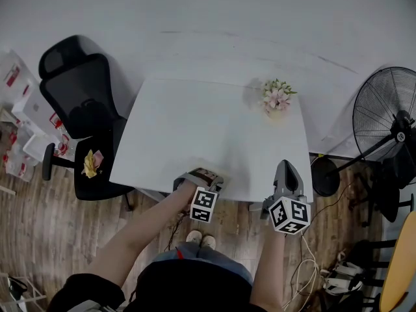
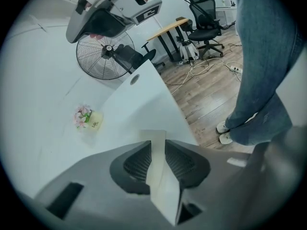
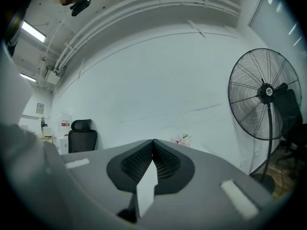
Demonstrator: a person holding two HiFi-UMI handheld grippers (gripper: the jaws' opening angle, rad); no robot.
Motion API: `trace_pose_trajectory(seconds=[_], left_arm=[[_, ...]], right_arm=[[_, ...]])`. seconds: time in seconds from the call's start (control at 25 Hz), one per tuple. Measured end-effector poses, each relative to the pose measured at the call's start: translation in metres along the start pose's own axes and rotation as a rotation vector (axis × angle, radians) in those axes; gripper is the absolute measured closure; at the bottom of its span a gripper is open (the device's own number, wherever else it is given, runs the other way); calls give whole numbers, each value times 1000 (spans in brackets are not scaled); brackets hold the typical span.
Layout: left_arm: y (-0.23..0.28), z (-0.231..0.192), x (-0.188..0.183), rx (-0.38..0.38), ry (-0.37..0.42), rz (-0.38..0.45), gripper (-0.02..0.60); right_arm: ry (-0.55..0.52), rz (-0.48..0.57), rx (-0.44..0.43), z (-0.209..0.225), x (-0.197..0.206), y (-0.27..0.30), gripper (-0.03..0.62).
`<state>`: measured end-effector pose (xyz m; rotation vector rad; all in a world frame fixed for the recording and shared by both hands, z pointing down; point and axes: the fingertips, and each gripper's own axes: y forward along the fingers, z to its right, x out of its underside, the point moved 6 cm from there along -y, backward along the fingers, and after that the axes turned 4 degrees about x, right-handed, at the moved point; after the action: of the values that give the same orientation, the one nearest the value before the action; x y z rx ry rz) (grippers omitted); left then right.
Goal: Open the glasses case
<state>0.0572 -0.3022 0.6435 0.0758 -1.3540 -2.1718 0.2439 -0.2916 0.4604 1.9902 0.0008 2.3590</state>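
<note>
The white tabletop (image 1: 195, 122) fills the middle of the head view. The person stands at its near edge, white shoes (image 1: 200, 239) on the wooden floor (image 1: 39, 220), a tool in each hand. The left tool (image 2: 157, 150) tips steeply down onto that near edge, just left of centre. At its tip sits a small brown-and-red patterned thing, too small to read well, which I take for the glasses case (image 1: 207, 173). In the left gripper view this tool's jaws stand a narrow gap apart. A pale flat piece (image 2: 152, 136) fills that gap from pad to pad and juts a little past the tips, so the tool looks clamped on the case by that piece. The right tool (image 3: 153, 141) is held level over the near right corner of the tabletop, pointing toward the far wall. Its jaws are clenched tip to tip with nothing between them. A small pot of pink flowers (image 1: 277, 98) stands near the far right corner of the tabletop, well apart from both tools. At the left of the frame a black office chair (image 1: 84, 96) is drawn up beside the tabletop, with a yellow crumpled thing (image 1: 91, 164) on its seat. A large black standing fan (image 1: 390, 109) is at the right edge, and white cables (image 1: 302, 265) trail over the floor at lower right.
</note>
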Motion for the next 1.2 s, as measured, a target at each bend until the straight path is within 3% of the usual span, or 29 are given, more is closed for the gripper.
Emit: trace_pose_trajectory(seconds=[0.36,0.76,1.2], left_arm=[[-10,-6,-3,-37,31,5,525],[-9,-56,-4,-111,24,7,560],[14,-88,-1,-101,6,4,552]], right_arm=[[3,3,3,0,0,-1,583],[4,3,18,6,0,1,583],[2,-9,75,28,2,-4,583]])
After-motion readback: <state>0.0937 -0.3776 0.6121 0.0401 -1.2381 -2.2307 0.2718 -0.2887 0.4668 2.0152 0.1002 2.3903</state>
